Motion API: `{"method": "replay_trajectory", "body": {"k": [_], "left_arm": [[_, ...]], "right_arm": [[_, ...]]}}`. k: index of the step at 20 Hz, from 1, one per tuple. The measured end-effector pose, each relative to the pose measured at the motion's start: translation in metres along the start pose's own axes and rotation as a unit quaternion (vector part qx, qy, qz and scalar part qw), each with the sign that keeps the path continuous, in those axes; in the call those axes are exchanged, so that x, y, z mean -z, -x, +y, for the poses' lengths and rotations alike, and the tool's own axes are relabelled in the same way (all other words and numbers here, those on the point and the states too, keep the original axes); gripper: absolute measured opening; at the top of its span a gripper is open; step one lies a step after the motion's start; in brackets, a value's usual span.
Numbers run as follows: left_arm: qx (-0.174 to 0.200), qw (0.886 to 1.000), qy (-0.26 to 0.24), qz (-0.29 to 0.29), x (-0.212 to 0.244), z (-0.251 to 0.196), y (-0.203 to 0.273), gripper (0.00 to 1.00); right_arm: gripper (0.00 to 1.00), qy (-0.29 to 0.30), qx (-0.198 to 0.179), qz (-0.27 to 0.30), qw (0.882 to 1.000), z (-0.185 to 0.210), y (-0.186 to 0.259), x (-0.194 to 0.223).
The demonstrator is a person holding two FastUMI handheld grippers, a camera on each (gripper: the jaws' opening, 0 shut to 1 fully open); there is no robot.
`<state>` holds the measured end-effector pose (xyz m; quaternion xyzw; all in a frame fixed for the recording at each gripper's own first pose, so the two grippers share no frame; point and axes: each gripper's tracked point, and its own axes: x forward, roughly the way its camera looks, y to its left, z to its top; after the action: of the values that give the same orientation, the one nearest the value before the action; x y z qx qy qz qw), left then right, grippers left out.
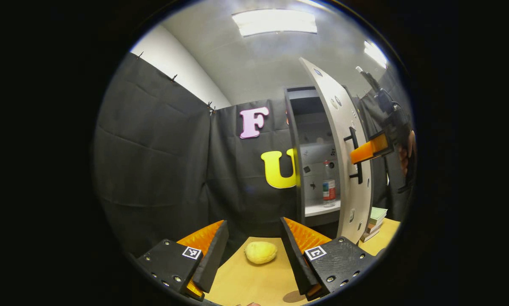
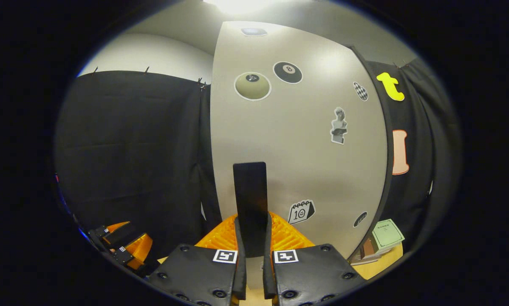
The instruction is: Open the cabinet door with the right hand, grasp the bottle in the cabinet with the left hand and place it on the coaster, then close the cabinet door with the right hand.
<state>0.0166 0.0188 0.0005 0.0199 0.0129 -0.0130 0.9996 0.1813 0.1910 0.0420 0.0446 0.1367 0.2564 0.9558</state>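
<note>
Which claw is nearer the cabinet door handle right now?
Right. The right claw is clamped on the door handle; the left claw hangs open over the table, well short of the open cabinet door.

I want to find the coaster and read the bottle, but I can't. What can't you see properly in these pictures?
- Bottle, left gripper view: too small and far off to read; the open cabinet door hides the cabinet's right side.
- Brown patch, left gripper view: cut off by the edge and the left hand-held gripper; maybe the coaster.
- Door handle, right gripper view: its lower end sits hidden between the right hand-held gripper fingers.
</note>
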Motion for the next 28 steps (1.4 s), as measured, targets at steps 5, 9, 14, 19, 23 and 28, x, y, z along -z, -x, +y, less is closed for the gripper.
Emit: {"method": "replay_trajectory", "body": {"k": [5,9,14,19,23,28], "left_arm": [[0.02,1.0,0.01,-0.001,-0.01,-0.04,-0.001,0.7],[0.042,0.999,0.01,-0.009,-0.018,-0.08,-0.003,0.7],[0.071,0.997,0.02,-0.01,-0.021,-0.127,0.0,0.7],[0.09,0.996,0.018,-0.011,-0.028,-0.163,0.006,0.7],[0.098,0.995,0.022,-0.01,-0.032,-0.187,0.016,0.7],[0.108,0.994,0.032,-0.009,-0.039,-0.215,0.024,0.7]], "right_arm": [[0.17,0.002,-0.019,0.004,1.0,-0.009,0.015,0.001],[0.15,0.004,-0.018,0.005,1.0,-0.019,0.028,0.001],[0.17,0.007,-0.009,0.007,1.0,-0.032,0.044,-0.001],[0.17,0.011,0.004,0.001,1.0,-0.048,0.057,0.0],[0.17,0.012,0.026,-0.006,1.0,-0.065,0.064,-0.001],[0.16,0.036,0.064,-0.009,0.997,-0.091,0.073,-0.004]]}}
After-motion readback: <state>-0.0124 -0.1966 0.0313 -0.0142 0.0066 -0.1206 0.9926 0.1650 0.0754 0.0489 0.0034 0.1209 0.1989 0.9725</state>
